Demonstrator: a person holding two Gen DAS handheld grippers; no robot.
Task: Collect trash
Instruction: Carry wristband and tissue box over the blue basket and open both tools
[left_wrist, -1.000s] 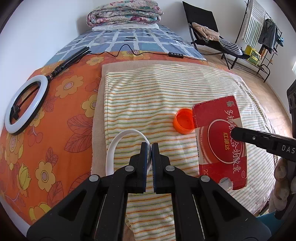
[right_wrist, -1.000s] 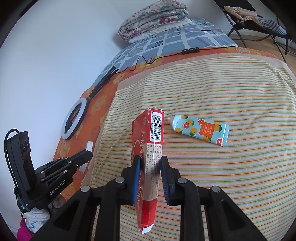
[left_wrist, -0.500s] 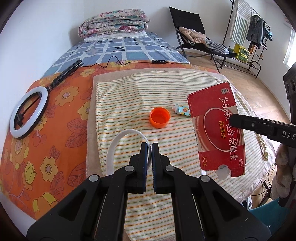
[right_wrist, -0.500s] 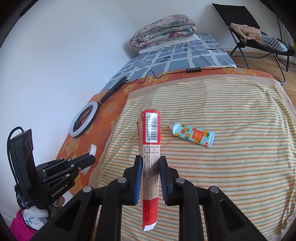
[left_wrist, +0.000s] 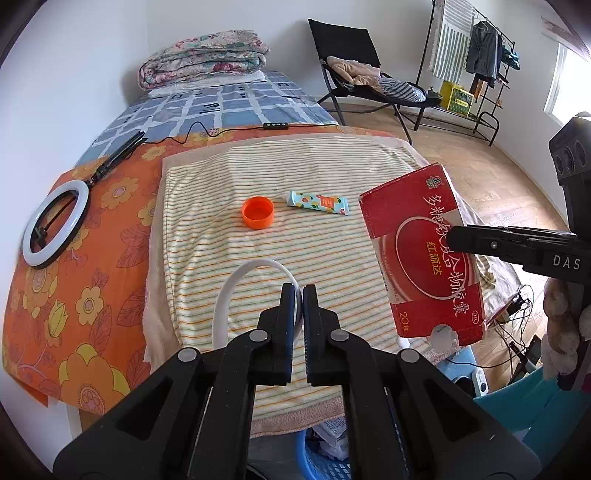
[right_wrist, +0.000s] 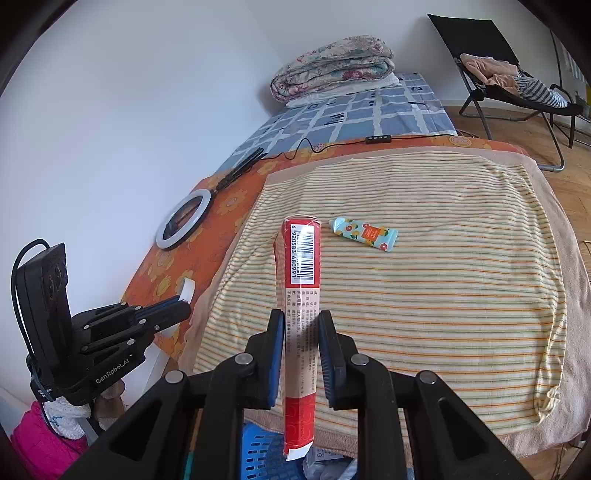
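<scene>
Two tongs, right (right_wrist: 301, 334) pinching red box (right_wrist: 301, 314), left (left_wrist: 299, 299) pinching white ring (left_wrist: 236, 284), blue basket (right_wrist: 258, 456) half hidden.

On the bed (left_wrist: 110, 302) ahead of you, the cap (left_wrist: 258, 212) lies just left of the tube (left_wrist: 318, 202); the ring light (left_wrist: 55, 225) sits far left, the basket (right_wrist: 258, 454) below the bed's near edge.

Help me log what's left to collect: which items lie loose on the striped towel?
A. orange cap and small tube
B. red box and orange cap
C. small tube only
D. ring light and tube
A: the orange cap and small tube lie on the striped towel, while the right claw holds the red box in the air.
</scene>
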